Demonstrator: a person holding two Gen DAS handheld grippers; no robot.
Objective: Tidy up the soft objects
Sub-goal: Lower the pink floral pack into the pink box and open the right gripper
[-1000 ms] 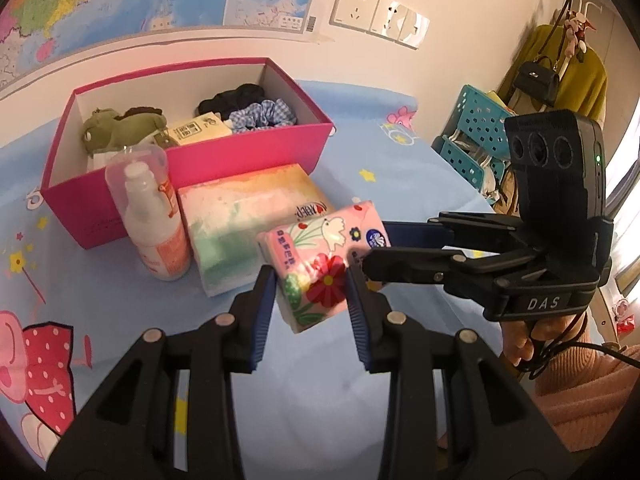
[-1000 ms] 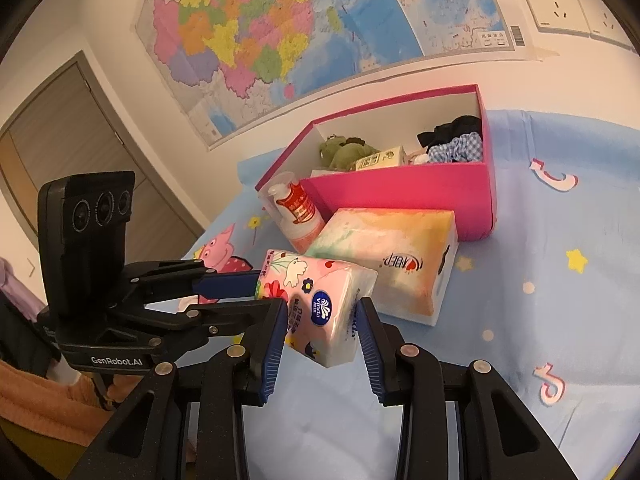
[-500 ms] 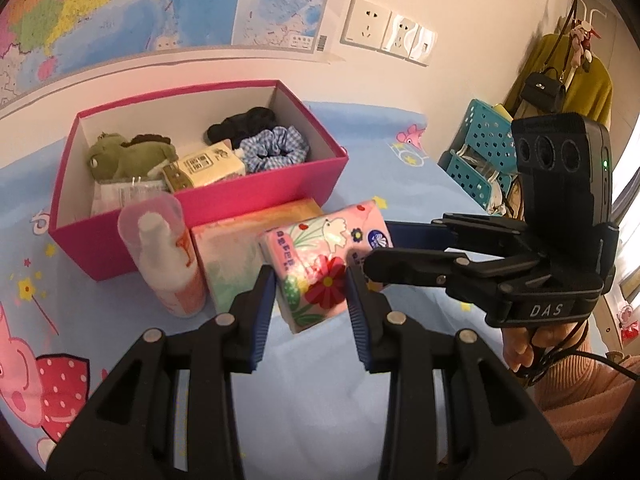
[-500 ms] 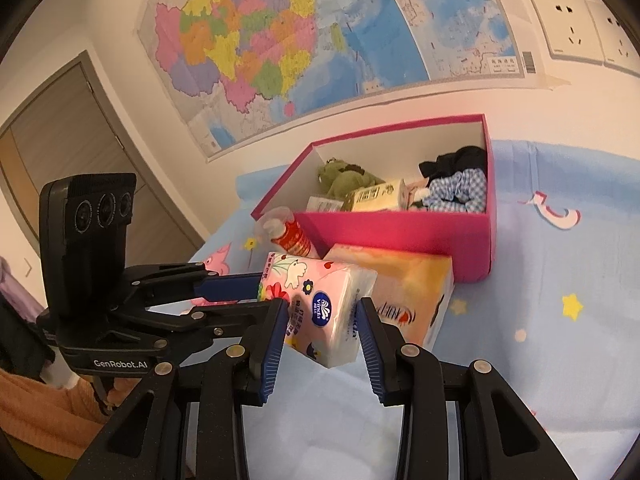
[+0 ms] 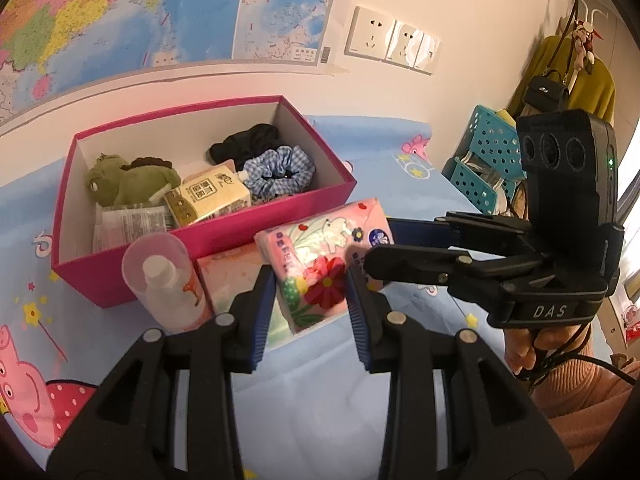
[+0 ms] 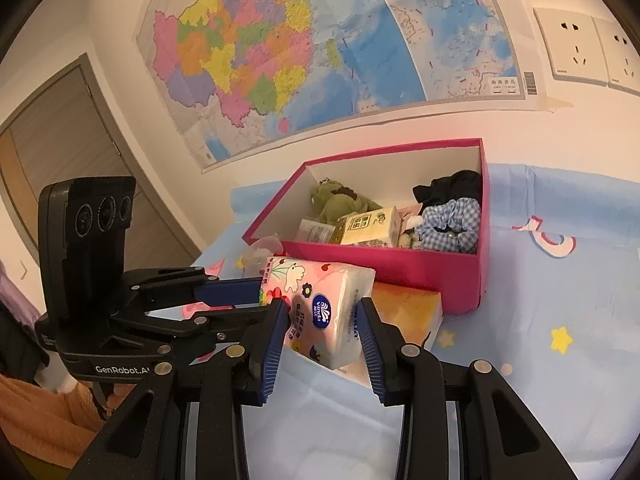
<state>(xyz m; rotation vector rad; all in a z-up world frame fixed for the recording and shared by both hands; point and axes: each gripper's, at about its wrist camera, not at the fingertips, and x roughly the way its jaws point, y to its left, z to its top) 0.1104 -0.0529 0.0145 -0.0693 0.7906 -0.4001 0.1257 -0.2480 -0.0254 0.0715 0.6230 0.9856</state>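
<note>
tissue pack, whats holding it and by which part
Both grippers: the left gripper clamps one end of the tissue pack, the right gripper the other.

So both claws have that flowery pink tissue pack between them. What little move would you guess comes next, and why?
Probably carry the pink tissue pack a little forward, over the pink box's near wall. Both the left gripper and right gripper are clamped on it, it hangs above the orange tissue pack, and the open box already holds a plush frog and scrunchies.
</note>
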